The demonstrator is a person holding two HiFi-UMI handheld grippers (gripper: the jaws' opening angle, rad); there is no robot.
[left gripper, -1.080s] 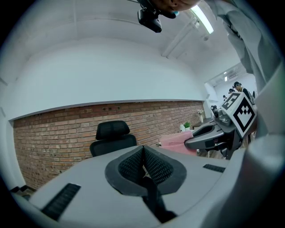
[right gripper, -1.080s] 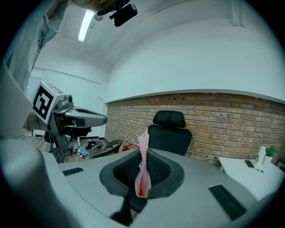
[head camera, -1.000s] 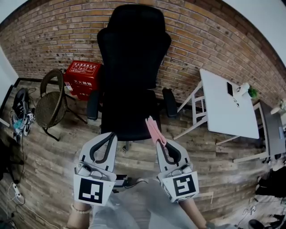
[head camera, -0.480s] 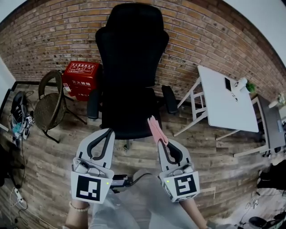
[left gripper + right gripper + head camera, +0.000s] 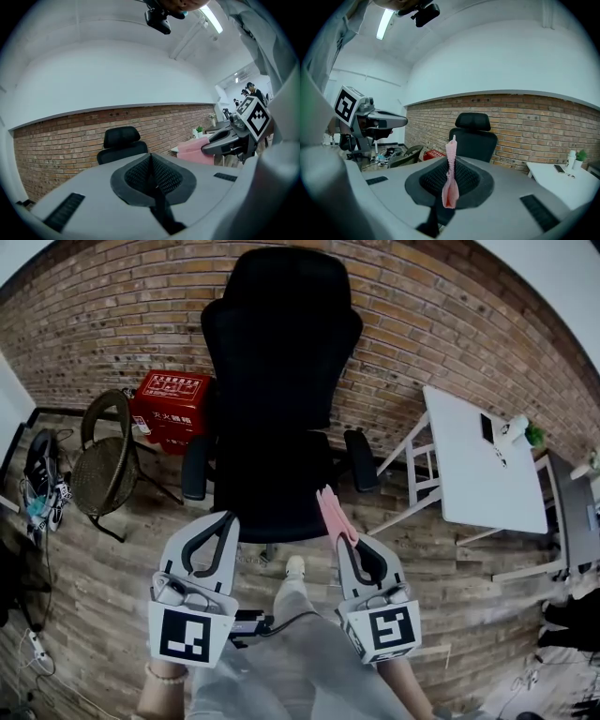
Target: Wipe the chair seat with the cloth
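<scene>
A black office chair [image 5: 277, 381] with a headrest stands against the brick wall, its seat [image 5: 272, 486] facing me; it also shows as the chair [image 5: 476, 136] in the right gripper view and the chair [image 5: 121, 146] in the left gripper view. My right gripper [image 5: 343, 538] is shut on a folded pink cloth [image 5: 332, 514], which sticks up between the jaws as the cloth [image 5: 451, 176], just off the seat's front right corner. My left gripper [image 5: 228, 521] is shut with nothing in it, near the seat's front left corner.
A wicker chair [image 5: 105, 457] and a red box [image 5: 172, 405] stand left of the office chair. A white table [image 5: 478, 460] with small items stands at the right. Bags and cables lie on the wooden floor at far left. My leg and shoe [image 5: 293, 570] show between the grippers.
My leg and shoe have stepped forward between the grippers toward the chair. Both grippers have stayed about where they were, the cloth still held.
</scene>
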